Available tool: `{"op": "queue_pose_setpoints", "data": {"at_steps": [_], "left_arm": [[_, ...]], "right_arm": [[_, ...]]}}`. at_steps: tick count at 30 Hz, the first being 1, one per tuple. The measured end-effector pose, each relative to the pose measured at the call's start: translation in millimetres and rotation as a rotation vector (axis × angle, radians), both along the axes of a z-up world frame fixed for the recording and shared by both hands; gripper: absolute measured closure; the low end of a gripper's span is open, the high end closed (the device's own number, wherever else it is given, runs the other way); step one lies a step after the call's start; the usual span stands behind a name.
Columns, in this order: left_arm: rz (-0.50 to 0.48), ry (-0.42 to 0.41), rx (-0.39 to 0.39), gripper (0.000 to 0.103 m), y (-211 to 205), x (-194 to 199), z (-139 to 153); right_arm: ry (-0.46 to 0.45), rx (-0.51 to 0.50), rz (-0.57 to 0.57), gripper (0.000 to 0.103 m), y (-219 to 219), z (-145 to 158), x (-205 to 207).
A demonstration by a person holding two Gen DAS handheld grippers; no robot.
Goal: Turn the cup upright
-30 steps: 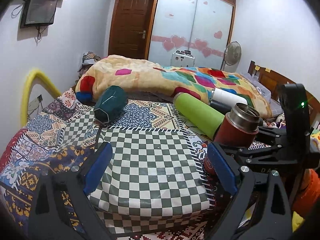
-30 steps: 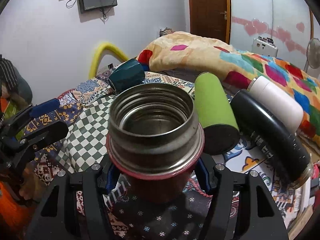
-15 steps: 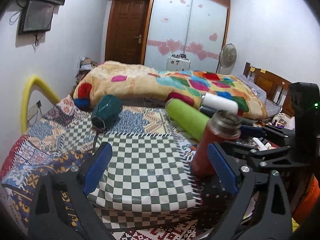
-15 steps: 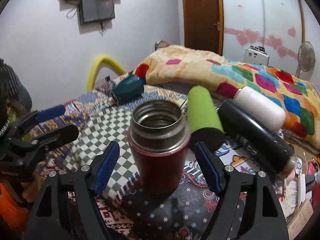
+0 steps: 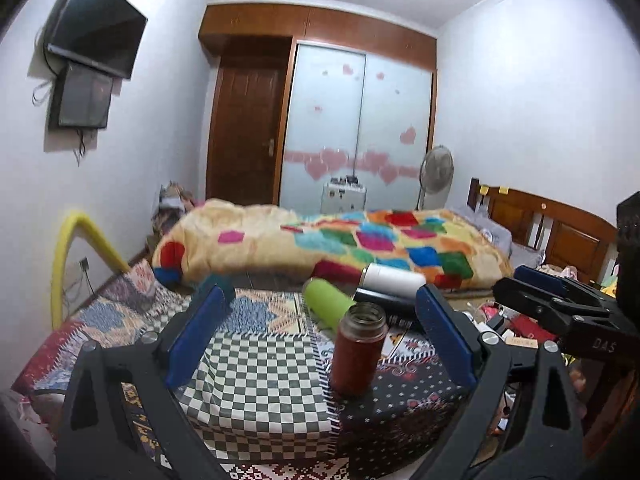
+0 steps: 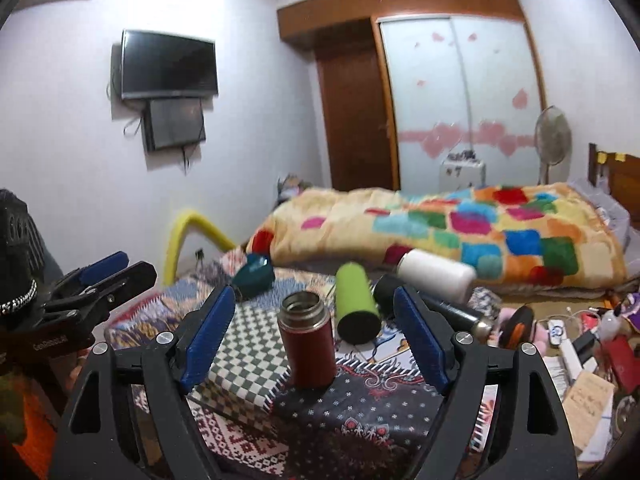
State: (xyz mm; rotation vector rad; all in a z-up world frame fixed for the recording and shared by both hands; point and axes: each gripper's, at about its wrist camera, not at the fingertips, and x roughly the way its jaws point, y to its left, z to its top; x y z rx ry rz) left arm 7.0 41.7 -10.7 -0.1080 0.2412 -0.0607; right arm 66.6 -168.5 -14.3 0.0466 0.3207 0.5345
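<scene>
The red cup with a steel rim (image 6: pixel 307 344) stands upright, mouth up, on the dark patterned cloth; it also shows in the left wrist view (image 5: pixel 358 350). My right gripper (image 6: pixel 316 338) is open and empty, pulled back, with the cup standing free between and beyond its blue pads (image 6: pixel 208 336). My left gripper (image 5: pixel 320 340) is open and empty, held back from the bed. The right gripper's side shows at the right of the left wrist view (image 5: pixel 560 312).
A green bottle (image 6: pixel 356 300), a white bottle (image 6: pixel 436 274) and a black bottle (image 6: pixel 440 306) lie on their sides behind the cup. A teal cup (image 6: pixel 254 274) lies at the back left. A checkered cloth (image 5: pixel 256 392) covers the surface; a colourful quilt (image 5: pixel 340 240) lies behind.
The right gripper opened and let go of the red cup, which now stands upright. Both grippers drew back and rose, so the cup looks smaller.
</scene>
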Motion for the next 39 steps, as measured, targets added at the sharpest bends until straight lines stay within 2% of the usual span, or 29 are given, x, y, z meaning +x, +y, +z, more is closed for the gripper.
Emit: {"op": "queue_pose_setpoints", "data": {"at_steps": [10,15,20,39], "left_arm": [[0.044,-0.122,0.066,0.005,-23.4,-56.0,23.1],[0.064,-0.159,0.083,0.001,-30.4,-69.8,24.1],[0.066,-0.159,0.085,0.000,-33.4,-72.3,22.7],[0.084,-0.130,0.074,0.000,-29.7,-65.4,15.4]], "right_arm": [[-0.128,0.028,-0.074,0.017,-3.9,11.4,-46.6],[-0.163,0.046,-0.114,0.003,-7.0,11.4,-58.9],[-0.194,0.040,-0.148,0.000,-9.6,12.1,-67.9],[-0.183,0.032,-0.158,0.000,-11.1,7.7,-71.6]]}}
